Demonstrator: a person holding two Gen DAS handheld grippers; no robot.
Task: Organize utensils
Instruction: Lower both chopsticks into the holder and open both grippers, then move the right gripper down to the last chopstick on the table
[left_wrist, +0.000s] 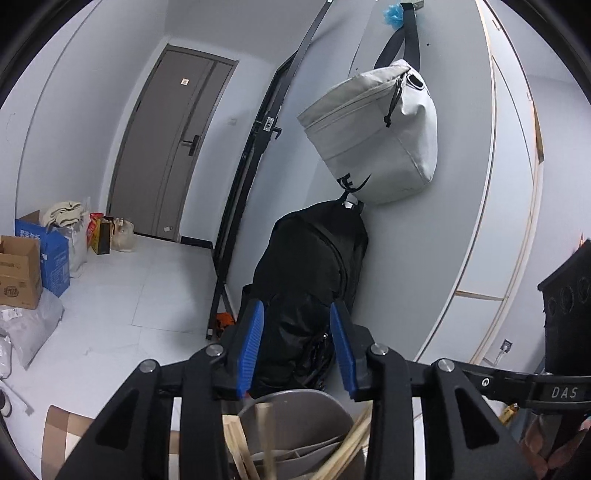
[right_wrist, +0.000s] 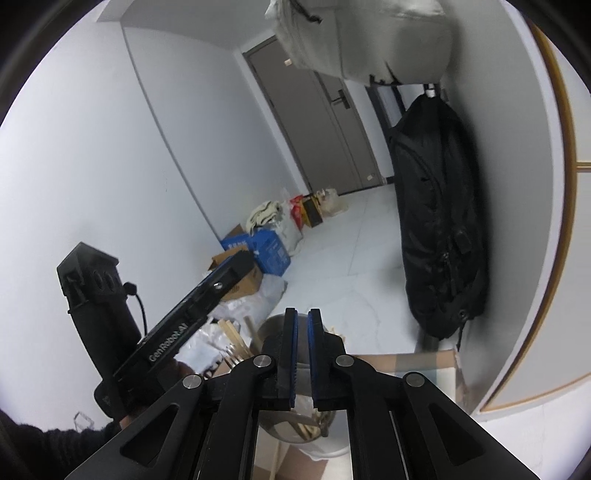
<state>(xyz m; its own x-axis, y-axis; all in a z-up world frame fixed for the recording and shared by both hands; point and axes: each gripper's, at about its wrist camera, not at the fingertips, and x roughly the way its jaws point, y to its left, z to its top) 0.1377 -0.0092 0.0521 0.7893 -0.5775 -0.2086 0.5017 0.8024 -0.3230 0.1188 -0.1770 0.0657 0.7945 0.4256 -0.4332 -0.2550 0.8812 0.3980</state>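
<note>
Both grippers point forward and a little down, above a grey metal cup (left_wrist: 295, 413). The left gripper (left_wrist: 297, 325) has its blue fingers (left_wrist: 255, 343) spread apart with nothing between them. The right gripper (right_wrist: 302, 325) has its fingers close together with a thin gap, and it holds nothing. The cup sits just below both grippers. Pale wooden sticks (left_wrist: 347, 446) lean inside it, and more sticks (right_wrist: 231, 338) poke up at its side. A black bag (right_wrist: 436, 229) hangs on the wall behind
</note>
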